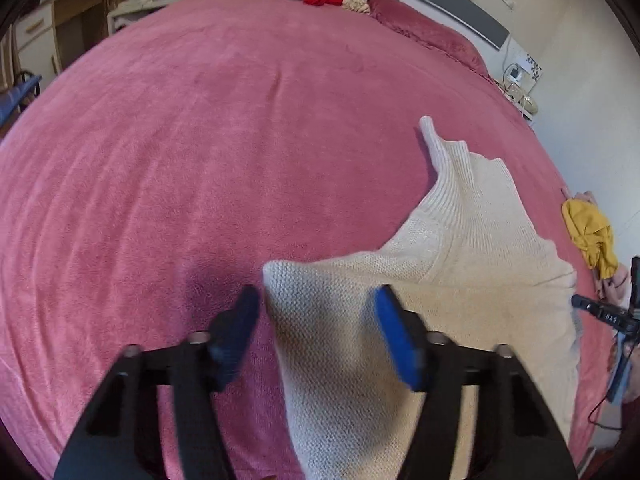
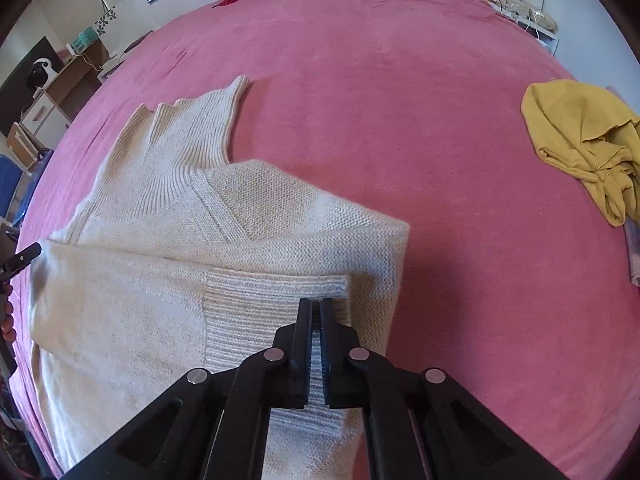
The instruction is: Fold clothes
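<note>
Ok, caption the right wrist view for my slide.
Right tongs shut on the cream sweater's ribbed cuff, pink bedspread beneath.

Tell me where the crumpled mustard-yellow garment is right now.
The crumpled mustard-yellow garment lies at the right edge of the pink bedspread, apart from the cream knitted sweater.

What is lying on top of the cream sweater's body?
A sleeve folded across the sweater, its ribbed cuff pinched in the shut right gripper. The body under that sleeve is covered.
</note>
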